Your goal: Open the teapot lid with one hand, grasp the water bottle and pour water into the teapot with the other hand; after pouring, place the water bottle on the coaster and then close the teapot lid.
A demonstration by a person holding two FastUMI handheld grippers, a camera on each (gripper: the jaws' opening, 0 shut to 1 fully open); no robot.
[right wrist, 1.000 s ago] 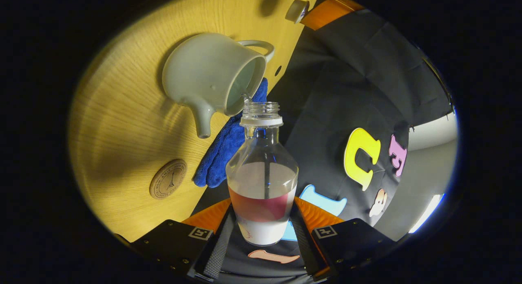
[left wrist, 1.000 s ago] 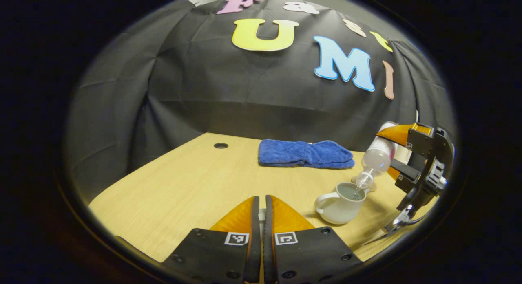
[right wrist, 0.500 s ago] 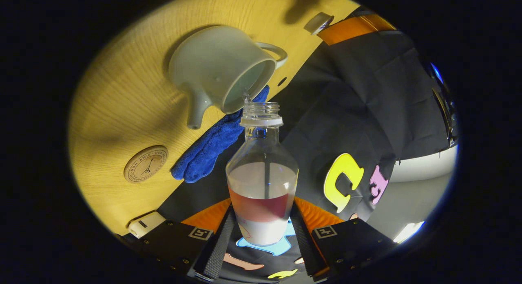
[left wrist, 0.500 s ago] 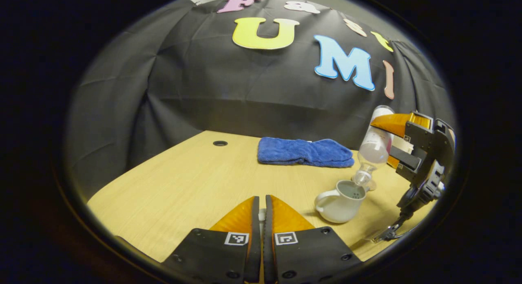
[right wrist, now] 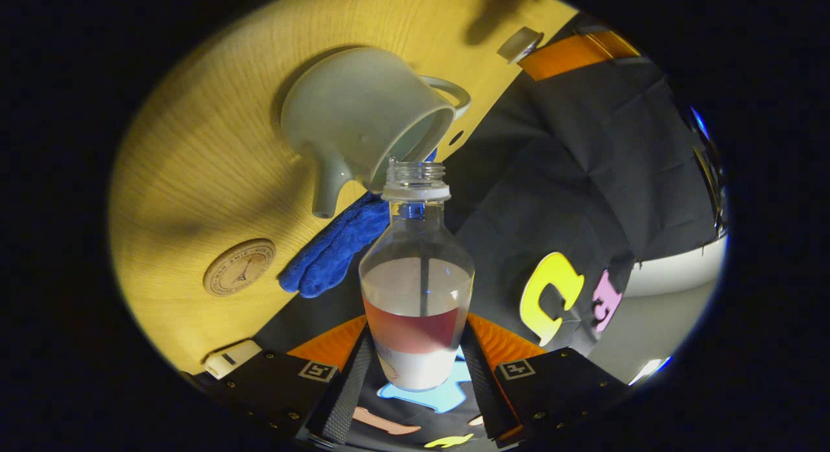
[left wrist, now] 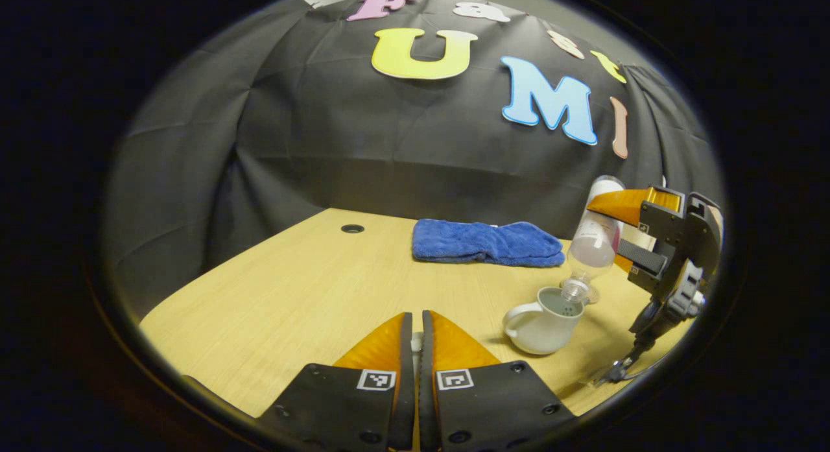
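Teapot (left wrist: 543, 321) stands on the bench (left wrist: 305, 290) to the right in the left gripper view, lid off, its handle turned toward the camera's left. Over its open mouth the bottle (left wrist: 591, 241) is tipped neck-down, held by the right gripper (left wrist: 626, 235), whose two fingers press on the bottle's body from either side. The bottle's neck sits just at the teapot's rim. Behind the teapot a folded blue towel (left wrist: 486, 242) lies near the booth wall, well apart from the pot. At the bottom of this view the left gripper (left wrist: 415, 348) has its fingers drawn almost together, with a bit of something pale showing in the narrow gap; I cannot tell from here what it is.

In the right gripper view the bottle (right wrist: 417, 290) runs straight up the middle, clamped low on its labelled part between the right gripper (right wrist: 415, 348) fingers. Its open neck points at the teapot (right wrist: 363, 124) mouth, close to the rim. The coaster (right wrist: 239, 267), a round wooden disc, lies bare on the bench (right wrist: 194, 154) beside the spout end of the pot, apart from it. The towel (right wrist: 334, 248) lies between the coaster and the bottle. At the top, the left gripper (right wrist: 538, 47) holds the lid (right wrist: 519, 43) at its fingertips.
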